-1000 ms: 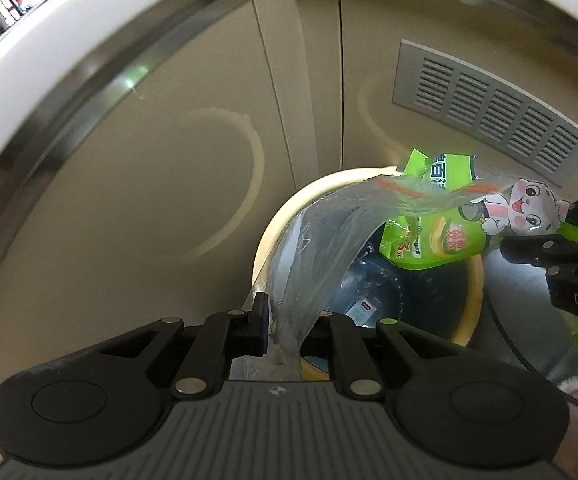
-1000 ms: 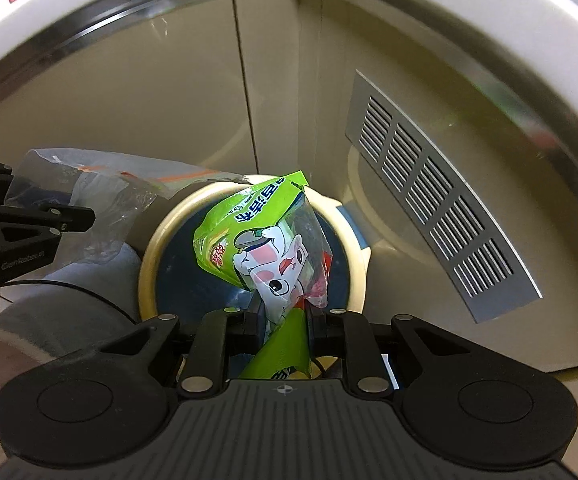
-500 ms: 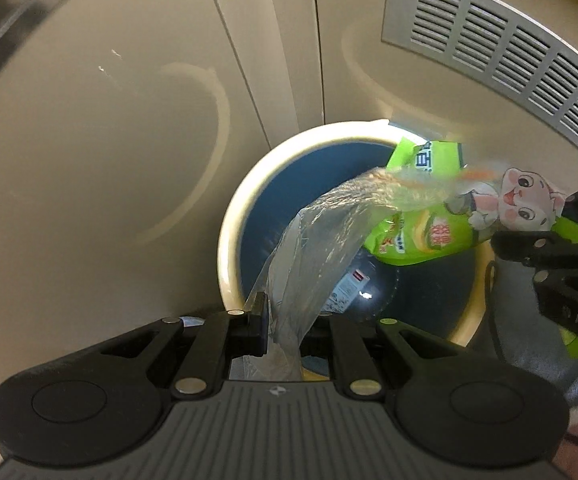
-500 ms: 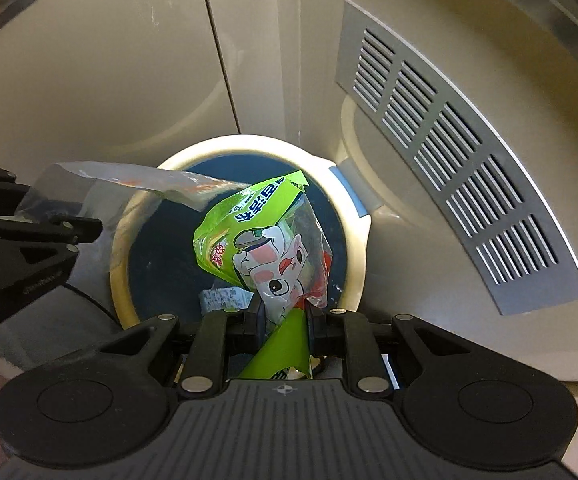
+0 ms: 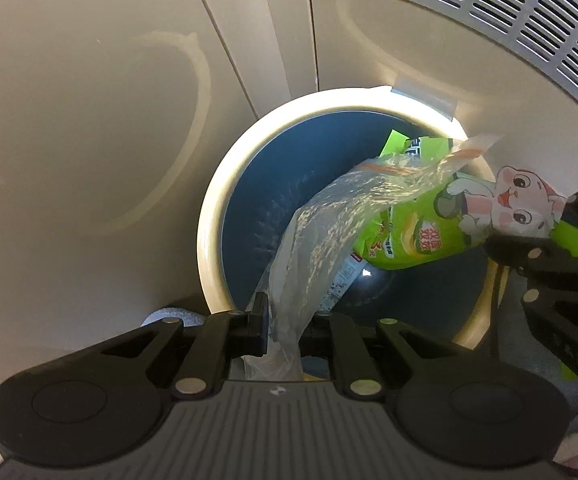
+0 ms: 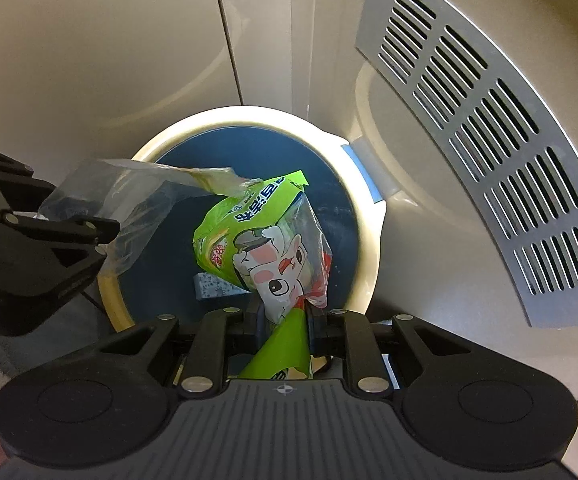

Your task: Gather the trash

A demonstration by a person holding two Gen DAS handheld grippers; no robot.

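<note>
L gripper clamps clear bag, R gripper clamps green wrapper, both over bin

Bin mouth open below; wrappers overhang it.

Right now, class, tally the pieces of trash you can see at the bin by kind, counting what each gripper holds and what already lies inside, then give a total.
Clear plastic bags: 1, held in the left gripper
Green snack packets: 1, held in the right gripper
Small printed scraps inside the bin: 1
Total: 3
</note>
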